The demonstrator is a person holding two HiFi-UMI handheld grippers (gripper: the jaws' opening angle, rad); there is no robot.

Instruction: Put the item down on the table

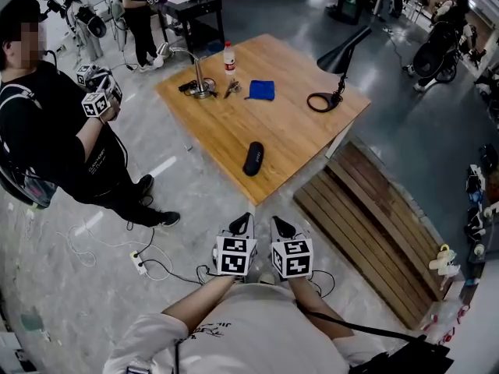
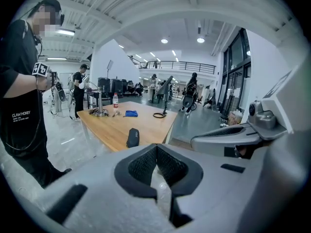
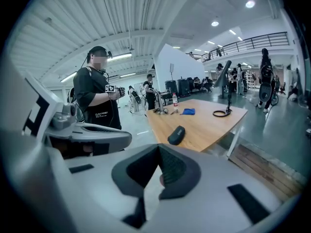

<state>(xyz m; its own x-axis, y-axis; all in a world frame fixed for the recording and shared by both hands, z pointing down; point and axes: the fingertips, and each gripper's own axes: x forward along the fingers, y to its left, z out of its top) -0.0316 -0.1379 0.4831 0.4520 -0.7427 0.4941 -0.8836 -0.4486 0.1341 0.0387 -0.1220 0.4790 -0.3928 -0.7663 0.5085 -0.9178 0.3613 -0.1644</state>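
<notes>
Grey polished floor spreads through a large hall, and a wooden counter [image 1: 296, 139] stands ahead. Close to the person's chest, short of the counter's near edge, the left hand-held gripper [image 1: 243, 223] and the right hand-held gripper [image 1: 279, 226] sit side by side. Each gripper view shows its dark pads pressed together with nothing between them.

A black case [image 1: 253, 158] lies flat on the counter near the near edge, well apart from both grippers. It is closed, so its contents are hidden. Farther back are a blue cloth [image 1: 261, 89], a metal stand [image 1: 200, 80] and a bottle [image 1: 229, 57] with a red label; what the bottle holds cannot be told. A black desk lamp [image 1: 343, 53] stands at the far right corner.

Only the head view shows the wooden planks [image 1: 366, 224] on the floor right of the counter and the power strip [image 1: 140, 262] with its cables. Only the gripper views show the ceiling lights, an upper railing and distant people. A person in black [image 1: 62, 131] stands at the left, holding marker-cubed grippers. Small things beside the stand are too tiny to identify.
</notes>
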